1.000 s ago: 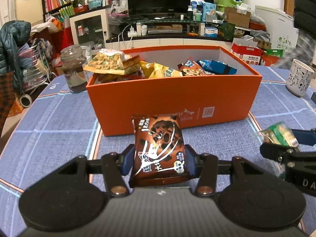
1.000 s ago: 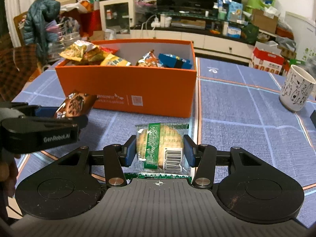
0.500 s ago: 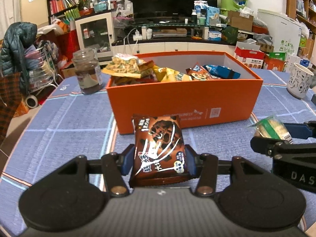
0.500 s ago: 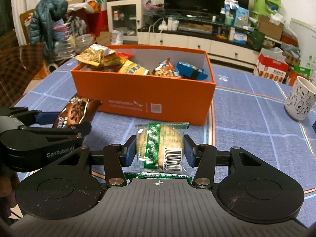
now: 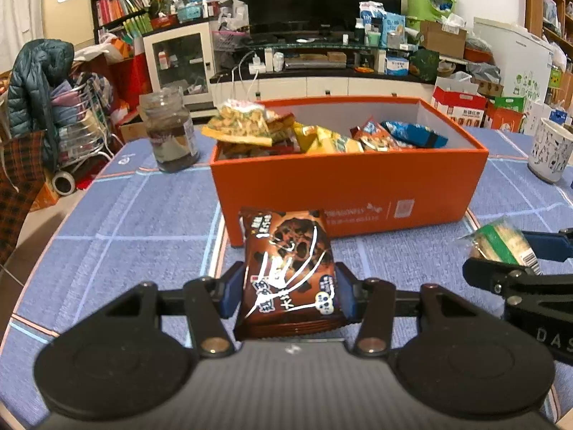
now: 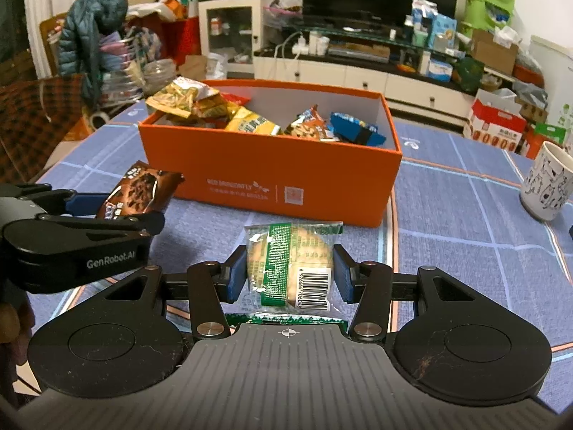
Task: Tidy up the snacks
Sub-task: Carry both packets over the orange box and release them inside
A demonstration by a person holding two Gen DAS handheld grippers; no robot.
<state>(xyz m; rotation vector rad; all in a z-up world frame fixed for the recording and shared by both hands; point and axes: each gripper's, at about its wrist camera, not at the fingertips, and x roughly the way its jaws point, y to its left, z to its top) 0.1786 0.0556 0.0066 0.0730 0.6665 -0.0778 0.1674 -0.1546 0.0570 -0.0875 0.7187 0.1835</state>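
My left gripper (image 5: 288,295) is shut on a brown chocolate snack packet (image 5: 288,268), held above the table in front of the orange box (image 5: 343,193). My right gripper (image 6: 289,276) is shut on a clear green-striped biscuit packet (image 6: 290,265), also in front of the orange box (image 6: 272,182). The box holds several snack bags (image 5: 322,136). The left gripper and its brown packet (image 6: 138,193) show at the left of the right wrist view. The biscuit packet (image 5: 501,243) shows at the right of the left wrist view.
A glass jar (image 5: 170,130) stands left of the box on the blue checked tablecloth (image 5: 125,222). A white patterned mug (image 6: 548,182) stands to the right. A TV stand and clutter lie beyond the table.
Both grippers have risen and moved back a little with their packets, so the box looks farther away and its inside shows more.
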